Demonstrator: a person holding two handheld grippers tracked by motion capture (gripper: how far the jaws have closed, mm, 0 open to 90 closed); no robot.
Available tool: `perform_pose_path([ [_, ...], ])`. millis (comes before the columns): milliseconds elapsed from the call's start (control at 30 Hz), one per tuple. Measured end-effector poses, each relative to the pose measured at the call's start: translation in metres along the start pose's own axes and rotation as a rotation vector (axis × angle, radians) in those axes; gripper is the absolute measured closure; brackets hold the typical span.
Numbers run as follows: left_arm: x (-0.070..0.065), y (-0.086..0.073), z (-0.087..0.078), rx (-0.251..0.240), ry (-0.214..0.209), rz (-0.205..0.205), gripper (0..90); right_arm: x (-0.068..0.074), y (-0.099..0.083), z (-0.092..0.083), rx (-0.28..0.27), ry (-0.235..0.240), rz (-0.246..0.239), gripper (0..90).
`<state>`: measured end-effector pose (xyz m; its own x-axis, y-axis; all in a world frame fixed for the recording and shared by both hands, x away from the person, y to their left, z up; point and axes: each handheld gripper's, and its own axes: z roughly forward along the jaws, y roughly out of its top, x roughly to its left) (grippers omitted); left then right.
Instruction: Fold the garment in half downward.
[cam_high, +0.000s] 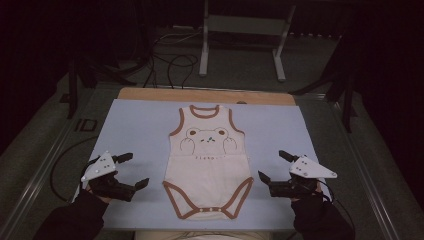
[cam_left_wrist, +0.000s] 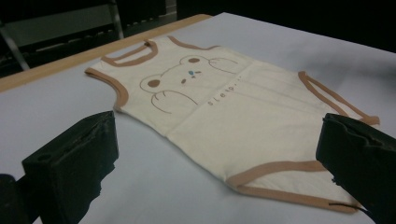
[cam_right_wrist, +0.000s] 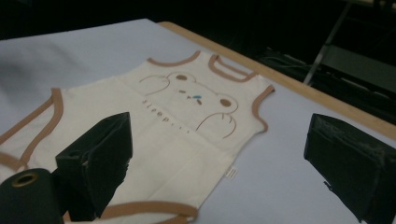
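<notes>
While both hands rest at the near edge, the left gripper (cam_high: 131, 170) sits at about 8 o'clock on the blue mat (cam_high: 135, 125), jaws spread wide with nothing between them, tips pointing toward 3 o'clock at the garment. Its grey plate lies on top and a cable trails off toward 9 o'clock. A dark sleeve (cam_high: 75, 217) comes in below it.

Centre of mat: baby bodysuit (cam_high: 209, 160), cream with brown trim, lying flat and face up. Neck opening at 12 o'clock, snap crotch at 6 o'clock. Bear face printed on the chest, small lettering just under it. Left gripper view shows the same bodysuit (cam_left_wrist: 224, 107) between and beyond its two black jaws, which stand far apart, not touching cloth.

Right gripper (cam_high: 274, 167) at about 4 o'clock on the mat, jaws likewise wide and empty, tips aimed toward 9 o'clock at the bodysuit's leg opening, just beside it and apart. Right gripper view: bodysuit (cam_right_wrist: 182, 126) ahead, the jaw at its left low over the hem.

Wooden table edge (cam_high: 205, 95) at 12 o'clock; metal stand (cam_high: 242, 30) on the floor beyond.
</notes>
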<state>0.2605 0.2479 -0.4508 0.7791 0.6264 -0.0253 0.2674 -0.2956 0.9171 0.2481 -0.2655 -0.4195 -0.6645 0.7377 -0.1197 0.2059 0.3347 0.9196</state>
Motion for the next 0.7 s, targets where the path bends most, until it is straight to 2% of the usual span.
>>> perform_pose_path([
  [200, 0.003, 0.012, 0.004, 0.004, -0.013, 0.010, 0.2, -0.004, 0.015, 0.004, -0.028, 0.007, -0.028, 8.1],
  [333, 0.006, 0.017, 0.009, 0.017, -0.027, 0.002, 0.2, -0.006, 0.023, 0.007, -0.048, 0.017, -0.024, 8.1],
  [433, 0.007, 0.021, 0.013, 0.023, -0.036, -0.004, 0.2, -0.008, 0.026, 0.012, -0.048, 0.016, -0.024, 8.1],
  [633, 0.009, 0.029, 0.021, 0.032, -0.042, 0.011, 0.2, -0.013, 0.030, 0.021, -0.045, 0.006, -0.008, 8.1],
  [700, 0.011, 0.031, 0.024, 0.033, -0.044, 0.010, 0.2, -0.014, 0.030, 0.025, -0.037, 0.015, -0.009, 8.1],
])
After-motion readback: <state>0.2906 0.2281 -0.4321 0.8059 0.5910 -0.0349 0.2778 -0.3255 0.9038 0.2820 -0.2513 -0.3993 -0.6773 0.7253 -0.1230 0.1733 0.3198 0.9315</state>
